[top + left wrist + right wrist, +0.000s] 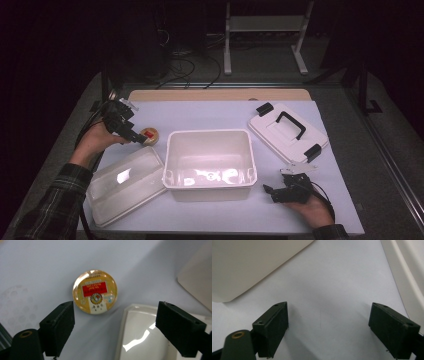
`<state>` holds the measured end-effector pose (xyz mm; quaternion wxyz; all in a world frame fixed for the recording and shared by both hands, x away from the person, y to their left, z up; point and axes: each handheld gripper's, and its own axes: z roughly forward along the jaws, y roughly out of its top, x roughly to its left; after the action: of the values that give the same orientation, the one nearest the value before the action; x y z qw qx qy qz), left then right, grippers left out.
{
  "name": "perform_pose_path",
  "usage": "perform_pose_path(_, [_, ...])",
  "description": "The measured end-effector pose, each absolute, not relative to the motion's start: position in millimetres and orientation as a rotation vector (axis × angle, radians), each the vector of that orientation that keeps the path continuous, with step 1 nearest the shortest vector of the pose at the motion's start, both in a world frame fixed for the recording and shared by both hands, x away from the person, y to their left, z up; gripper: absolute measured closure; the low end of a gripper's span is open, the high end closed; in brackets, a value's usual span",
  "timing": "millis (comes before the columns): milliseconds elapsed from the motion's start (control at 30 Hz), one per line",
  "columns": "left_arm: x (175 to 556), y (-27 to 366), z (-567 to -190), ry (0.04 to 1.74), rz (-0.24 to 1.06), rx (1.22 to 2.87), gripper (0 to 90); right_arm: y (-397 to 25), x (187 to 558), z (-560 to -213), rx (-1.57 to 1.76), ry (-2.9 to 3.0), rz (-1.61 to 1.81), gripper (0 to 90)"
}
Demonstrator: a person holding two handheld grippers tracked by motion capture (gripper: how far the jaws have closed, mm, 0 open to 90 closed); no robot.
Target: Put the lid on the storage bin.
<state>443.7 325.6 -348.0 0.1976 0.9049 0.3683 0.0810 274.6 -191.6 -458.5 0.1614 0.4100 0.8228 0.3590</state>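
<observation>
The round tin [95,292] lies flat on the surface, just ahead of the left gripper [115,322], whose jaws are spread wide, nearer the left jaw

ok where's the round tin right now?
The round tin lies flat on the table's left side in the high view, just off the white bin's far-left corner, with the open left gripper right at it.
</observation>
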Motion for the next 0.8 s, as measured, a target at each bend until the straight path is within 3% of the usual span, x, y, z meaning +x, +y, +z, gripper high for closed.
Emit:
perform_pose_path(233, [465, 317, -363, 1.071, 0.235, 2.551, 2.2, -192, 275, -459, 1.171, 2.349, 1.025, 15.4])
perform_pose_path(800, [492, 307, -407, 1.145, 0.215, 2.606, 0.8, -192, 275, -459, 1.172, 2.349, 1.027, 15.3])
